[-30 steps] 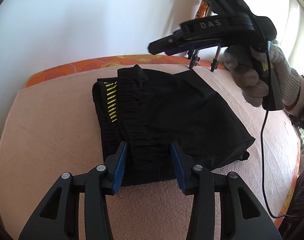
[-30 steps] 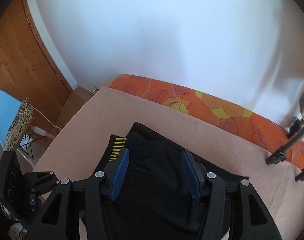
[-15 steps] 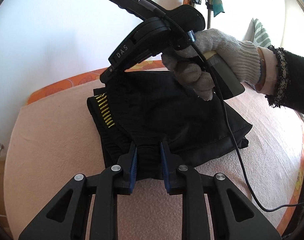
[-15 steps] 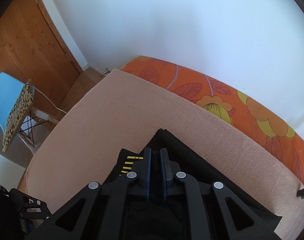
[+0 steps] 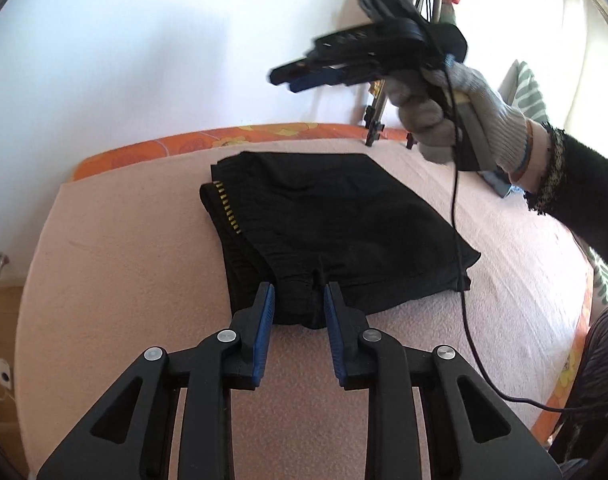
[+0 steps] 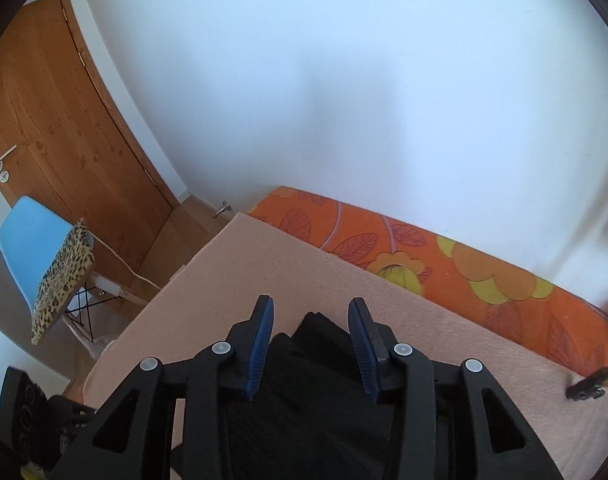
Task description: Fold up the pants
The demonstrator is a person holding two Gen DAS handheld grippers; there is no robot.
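Bed (image 5: pixel 116 280) with a pink blanket fills most of the left wrist view; orange floral sheet (image 6: pixel 483 268) shows along the far edge by the white wall (image 6: pixel 343 80).

Wooden door (image 6: pixel 44 120) at left in the right wrist view, blue chair (image 6: pixel 28 236) with a leopard-print cushion (image 6: pixel 64 276) in front of it.

Pants (image 5: pixel 323 220): black, folded into a compact rectangle, lying flat mid-bed. Yellow-striped waistband edge faces left, a bunched fold of fabric at the near edge.

Left gripper (image 5: pixel 298 320): low at the near edge of the pants, jaws apart, blue pads either side of the bunched fold. Pads look just clear of the cloth, not clamped.

Right gripper (image 5: pixel 300 80): raised well above the bed, over the far right corner of the pants, held in a gloved hand (image 5: pixel 443 120), cable (image 5: pixel 459 260) hanging down across the pants' right edge to the blanket. In its own view the jaws are apart, nothing between them, pants (image 6: pixel 319 380) below.

Tripod legs (image 5: pixel 373 128) stand at the bed's far edge.
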